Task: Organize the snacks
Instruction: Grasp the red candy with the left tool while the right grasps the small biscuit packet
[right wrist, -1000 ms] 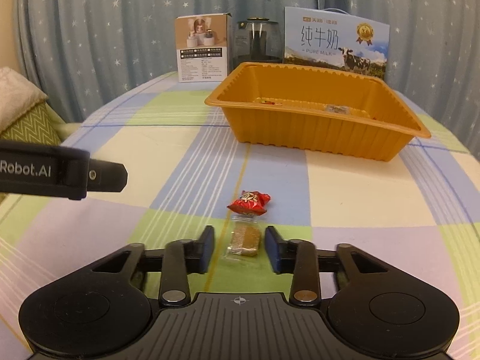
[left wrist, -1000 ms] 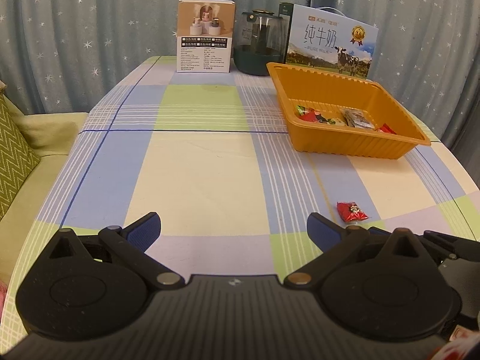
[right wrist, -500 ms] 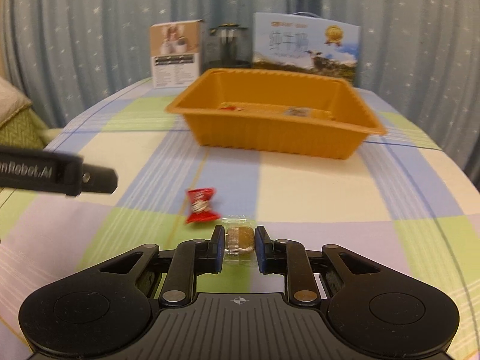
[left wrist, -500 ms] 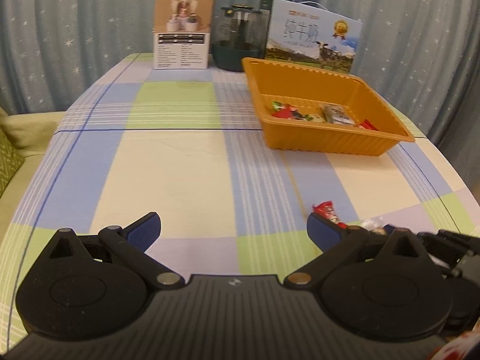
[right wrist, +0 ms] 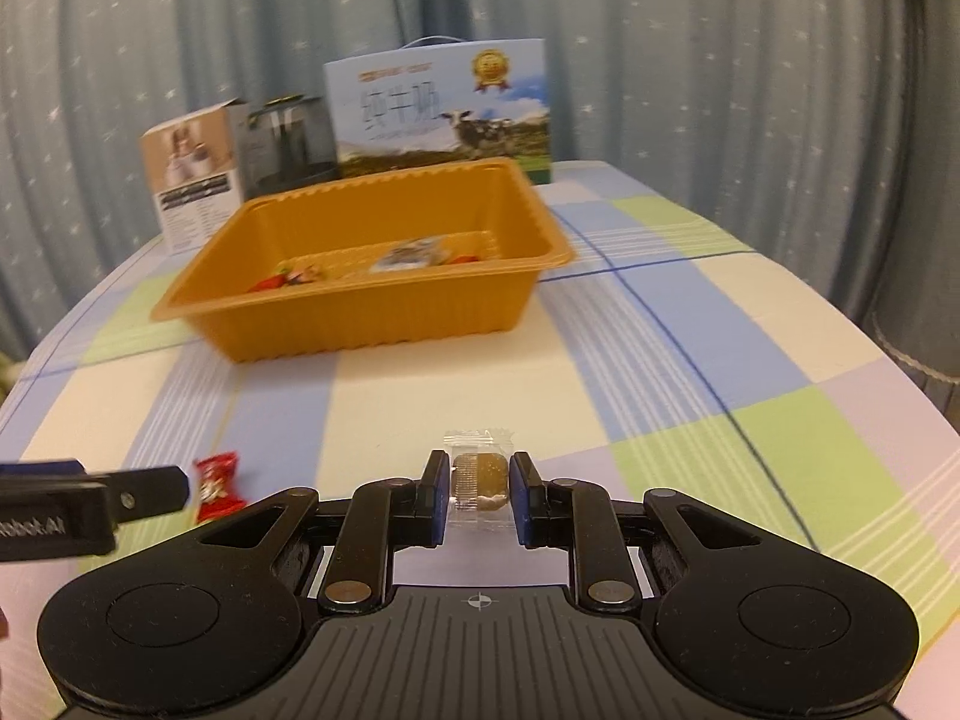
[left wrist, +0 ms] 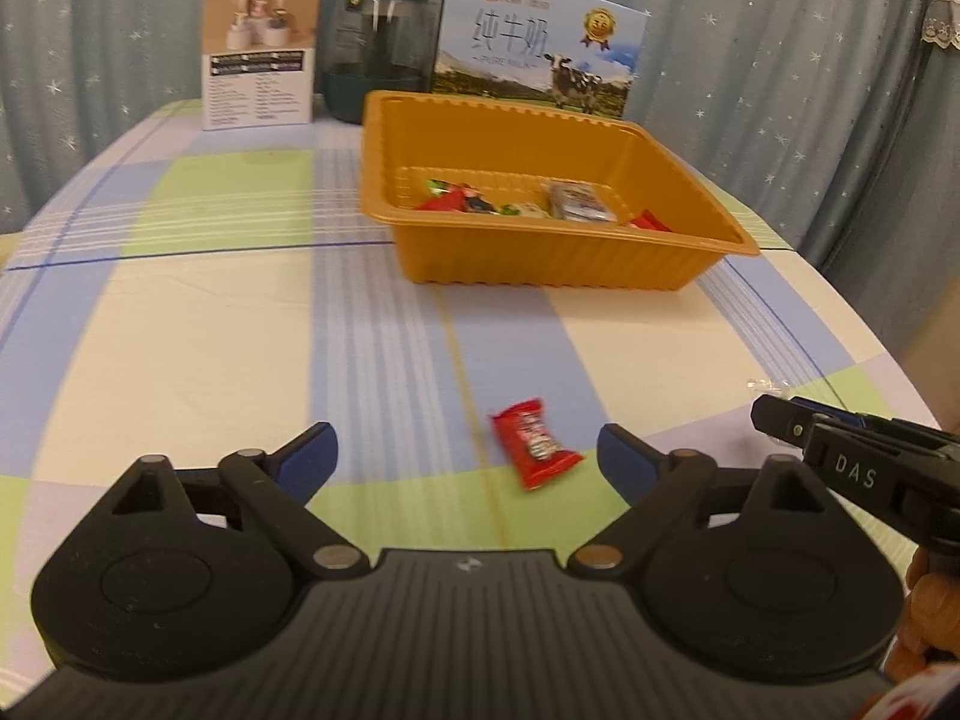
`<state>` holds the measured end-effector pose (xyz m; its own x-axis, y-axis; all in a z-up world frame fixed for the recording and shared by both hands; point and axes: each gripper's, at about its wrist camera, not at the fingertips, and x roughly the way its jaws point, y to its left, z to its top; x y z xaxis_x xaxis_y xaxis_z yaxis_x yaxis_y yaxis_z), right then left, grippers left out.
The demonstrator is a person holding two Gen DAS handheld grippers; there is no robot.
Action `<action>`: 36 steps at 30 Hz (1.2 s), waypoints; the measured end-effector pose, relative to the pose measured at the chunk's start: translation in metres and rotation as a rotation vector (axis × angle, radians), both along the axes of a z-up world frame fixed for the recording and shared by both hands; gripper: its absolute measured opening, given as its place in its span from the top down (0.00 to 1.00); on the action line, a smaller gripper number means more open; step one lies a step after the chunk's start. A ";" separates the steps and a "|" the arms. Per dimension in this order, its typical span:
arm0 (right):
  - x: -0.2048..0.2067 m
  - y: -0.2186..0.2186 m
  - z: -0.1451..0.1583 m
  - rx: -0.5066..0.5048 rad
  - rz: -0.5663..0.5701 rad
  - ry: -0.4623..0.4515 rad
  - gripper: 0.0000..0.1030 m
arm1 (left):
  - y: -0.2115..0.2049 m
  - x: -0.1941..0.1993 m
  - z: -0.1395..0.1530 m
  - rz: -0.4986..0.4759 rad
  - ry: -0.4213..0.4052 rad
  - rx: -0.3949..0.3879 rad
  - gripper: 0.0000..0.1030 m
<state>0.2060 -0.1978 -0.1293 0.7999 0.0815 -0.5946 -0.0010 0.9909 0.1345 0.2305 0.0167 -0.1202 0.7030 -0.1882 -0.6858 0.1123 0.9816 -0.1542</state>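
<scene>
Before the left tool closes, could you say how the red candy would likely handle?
The red candy looks small, so probably light. Its glossy wrapper may slip or crinkle. Lying flat on the table, it seems unlikely to roll.

the table (left wrist: 210, 324) is showing blue, green and cream checks. the tray (left wrist: 540, 264) is glowing orange, the candy (left wrist: 536, 443) red. the curtain (left wrist: 780, 60) is showing grey-blue with white stars. blue pads are tipping black fingers (left wrist: 312, 456).

Both wrist cameras are looking forward and downward from low over the tabletop (left wrist: 210, 312), sharing the orange tray (left wrist: 540, 264) (right wrist: 372, 324) ahead.
</scene>
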 end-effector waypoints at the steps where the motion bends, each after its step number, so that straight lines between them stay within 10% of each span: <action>1: 0.000 -0.002 0.000 0.004 -0.006 0.000 0.79 | -0.003 0.002 -0.002 -0.003 0.001 -0.007 0.13; 25: 0.003 -0.014 0.000 0.041 -0.037 -0.001 0.79 | -0.034 0.012 -0.016 -0.042 0.020 0.052 0.83; 36: 0.001 -0.006 0.004 0.042 -0.004 -0.005 0.79 | -0.031 0.007 -0.006 -0.046 0.013 0.049 0.86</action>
<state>0.2071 -0.2036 -0.1250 0.8035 0.1032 -0.5863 0.0023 0.9843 0.1764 0.2376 -0.0144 -0.1262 0.6855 -0.1862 -0.7039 0.1562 0.9818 -0.1076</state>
